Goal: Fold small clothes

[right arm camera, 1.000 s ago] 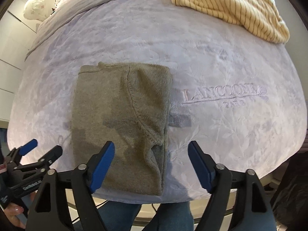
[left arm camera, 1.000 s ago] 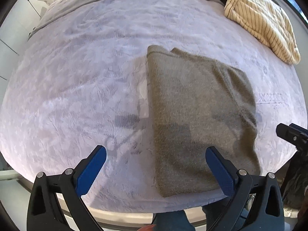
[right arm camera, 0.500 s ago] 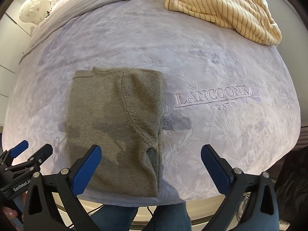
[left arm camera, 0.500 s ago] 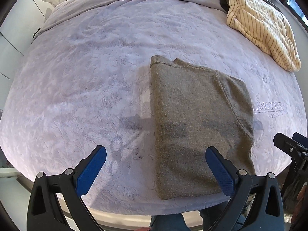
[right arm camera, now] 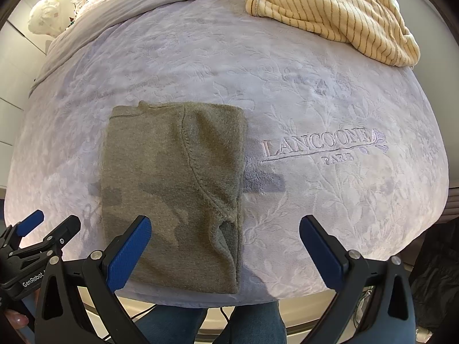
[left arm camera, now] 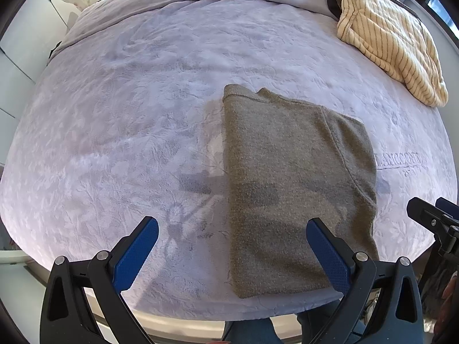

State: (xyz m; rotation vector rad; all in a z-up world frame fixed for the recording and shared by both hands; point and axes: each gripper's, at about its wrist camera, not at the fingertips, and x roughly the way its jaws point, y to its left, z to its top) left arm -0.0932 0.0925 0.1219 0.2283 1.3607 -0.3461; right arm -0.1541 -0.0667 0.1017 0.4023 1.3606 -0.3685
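Observation:
An olive-grey knit garment point(left arm camera: 292, 177) point(right arm camera: 178, 177) lies folded into a long rectangle on the lavender bedspread point(left arm camera: 129, 132) point(right arm camera: 330, 100), its near end at the bed's front edge. Well above the cloth my left gripper point(left arm camera: 232, 246) hangs open, its right blue pad over the garment's near right part and its left pad over bare bedspread. High above the bed, my right gripper point(right arm camera: 225, 243) is open wide with nothing between its fingers, the left pad over the garment's near end. Each gripper shows at the edge of the other's view.
A cream garment with thin brown stripes point(left arm camera: 396, 46) point(right arm camera: 338, 11) lies crumpled at the far right of the bed. Embroidered lettering point(right arm camera: 321, 143) marks the bedspread right of the folded piece. The person's jeans-clad legs point(right arm camera: 206, 324) stand against the bed's front edge.
My right gripper's jaws have spread from a middling gap to wide open. Both views have pulled back a little from the bed, so the garment looks smaller.

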